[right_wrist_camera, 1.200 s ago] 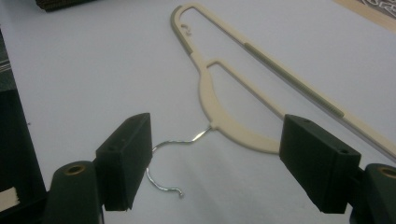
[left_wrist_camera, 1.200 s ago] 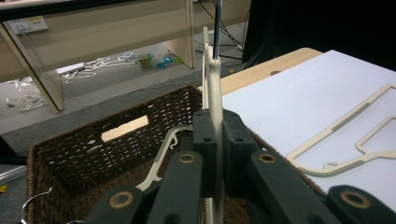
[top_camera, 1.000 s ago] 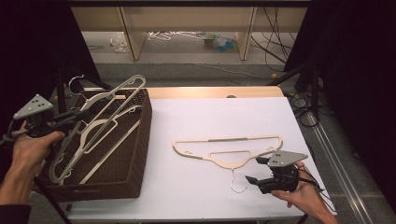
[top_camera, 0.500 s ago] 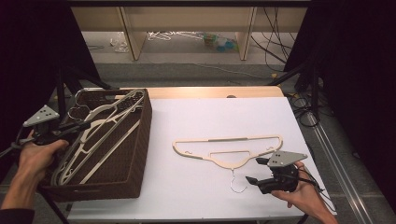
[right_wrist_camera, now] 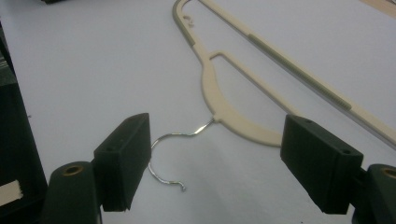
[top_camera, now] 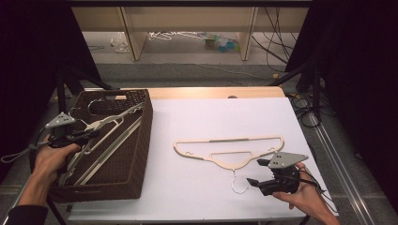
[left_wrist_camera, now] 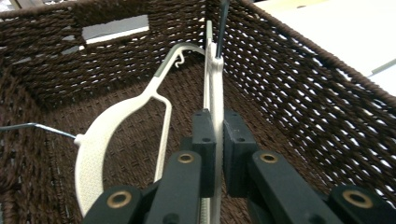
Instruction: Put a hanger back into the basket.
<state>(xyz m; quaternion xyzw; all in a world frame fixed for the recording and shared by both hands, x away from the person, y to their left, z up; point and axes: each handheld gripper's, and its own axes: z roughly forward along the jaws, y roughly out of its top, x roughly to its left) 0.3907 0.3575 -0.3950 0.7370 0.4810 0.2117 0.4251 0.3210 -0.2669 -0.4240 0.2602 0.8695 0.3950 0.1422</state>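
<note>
A dark brown wicker basket [top_camera: 136,154] stands at the table's left and holds cream plastic hangers [top_camera: 101,140]. My left gripper [top_camera: 89,136] reaches over the basket's left rim and is shut on the thin edge of one cream hanger [left_wrist_camera: 214,84]; its jaws [left_wrist_camera: 215,128] pinch it inside the basket. A second hanger [left_wrist_camera: 116,126] leans beside it. Another cream hanger [top_camera: 230,147] lies flat on the white table [top_camera: 211,117]. My right gripper [top_camera: 253,183] rests open at its wire hook [top_camera: 238,185], and the hook [right_wrist_camera: 173,154] lies between the spread jaws [right_wrist_camera: 217,140].
The basket's woven walls [left_wrist_camera: 299,93] close in around the held hanger. Cables [top_camera: 305,108] trail off the table's right edge. Behind the table stands a low wooden shelf [top_camera: 187,23] with loose hangers on the floor under it.
My left gripper has come down and forward, lowering its hanger from above the basket rim into the basket. The right gripper and the hanger on the table have stayed put.
</note>
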